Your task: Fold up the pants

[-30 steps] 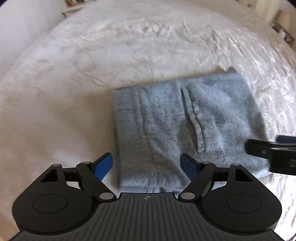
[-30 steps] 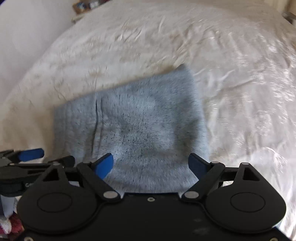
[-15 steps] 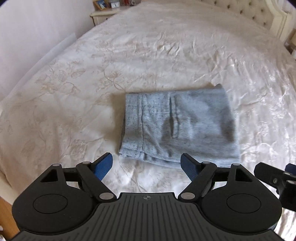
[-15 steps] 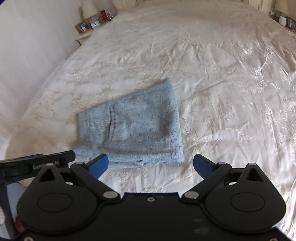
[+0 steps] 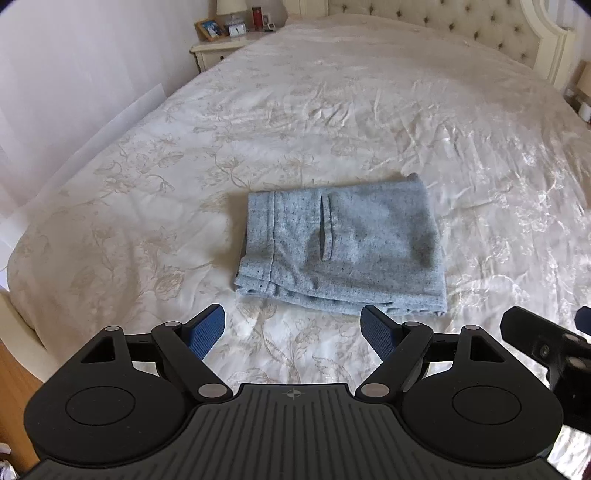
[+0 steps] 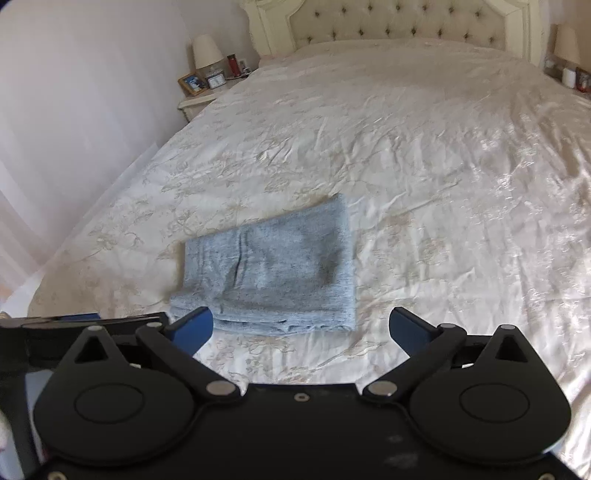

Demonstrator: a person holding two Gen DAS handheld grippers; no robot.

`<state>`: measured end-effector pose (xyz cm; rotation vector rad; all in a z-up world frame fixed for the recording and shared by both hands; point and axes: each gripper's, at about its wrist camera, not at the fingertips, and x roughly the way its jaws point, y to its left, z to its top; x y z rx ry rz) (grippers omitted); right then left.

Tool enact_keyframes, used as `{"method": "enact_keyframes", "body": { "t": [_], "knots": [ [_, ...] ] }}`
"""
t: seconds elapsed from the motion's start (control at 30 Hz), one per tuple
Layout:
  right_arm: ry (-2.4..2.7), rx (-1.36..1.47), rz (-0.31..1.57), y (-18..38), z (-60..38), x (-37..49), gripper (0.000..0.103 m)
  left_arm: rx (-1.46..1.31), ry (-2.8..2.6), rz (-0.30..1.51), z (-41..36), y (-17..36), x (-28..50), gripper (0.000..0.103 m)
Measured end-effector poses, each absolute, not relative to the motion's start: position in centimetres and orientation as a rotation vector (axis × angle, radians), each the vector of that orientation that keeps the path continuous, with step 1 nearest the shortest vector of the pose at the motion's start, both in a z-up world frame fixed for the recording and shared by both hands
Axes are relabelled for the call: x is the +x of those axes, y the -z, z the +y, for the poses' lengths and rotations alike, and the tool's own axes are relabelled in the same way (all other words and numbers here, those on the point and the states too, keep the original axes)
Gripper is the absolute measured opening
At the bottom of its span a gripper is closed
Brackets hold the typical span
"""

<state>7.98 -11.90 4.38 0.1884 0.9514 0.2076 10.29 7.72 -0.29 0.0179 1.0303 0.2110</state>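
left wrist view: the left gripper point(image 5: 293, 326) has its jaws spread wide with nothing in them, just bedspread showing between the blue pads point(image 5: 207, 328). the pants point(image 5: 341, 247), light blue-grey and speckled, are folded into a neat rectangle lying flat on the bedspread point(image 5: 332, 118), a bit ahead of the fingertips and not touching them. you can see a pocket slit running down the top layer and a seam band along the left edge, with the stacked layers showing at the near edge. the right gripper point(image 5: 546, 343) pokes in at the far right edge, only partly visible from here. at the back there's a nightstand point(image 5: 218, 51) with a picture frame and a small clock, plus a tufted headboard point(image 5: 443, 26).

right wrist view: the right gripper point(image 6: 301, 326) has its jaws as far apart as they go, empty too. the pants point(image 6: 273, 269) sit just past its left pad point(image 6: 192, 328), near but not touching as far as i can tell, folded edges facing the camera. the left gripper point(image 6: 88, 321) shows as a dark bar with a bit of blue at the left edge. a lamp point(image 6: 207, 51) stands on the nightstand point(image 6: 199, 99) beside the headboard point(image 6: 399, 22).
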Motion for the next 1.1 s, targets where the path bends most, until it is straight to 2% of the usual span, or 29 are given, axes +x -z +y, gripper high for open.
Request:
{"method": "enact_keyframes", "body": {
  "t": [0.43,0.7,0.9,1.1],
  "knots": [
    [-0.216,0.144,0.945,-5.4,-12.5,6.4,0.103,-0.024,-0.246,0.977,7.6,-1.0,8.0,0.08],
    [-0.229,0.138,0.955,-5.2,-12.1,5.7,0.103,0.125,-0.318,0.995,6.2,-0.7,7.5,0.08],
    [-0.223,0.143,0.966,-5.2,-12.0,5.8,0.103,-0.041,-0.248,1.067,7.9,-0.2,7.6,0.08],
    [-0.218,0.144,0.984,-4.8,-11.8,6.1,0.103,-0.038,-0.268,1.068,8.6,0.1,7.5,0.08]
  ]
}}
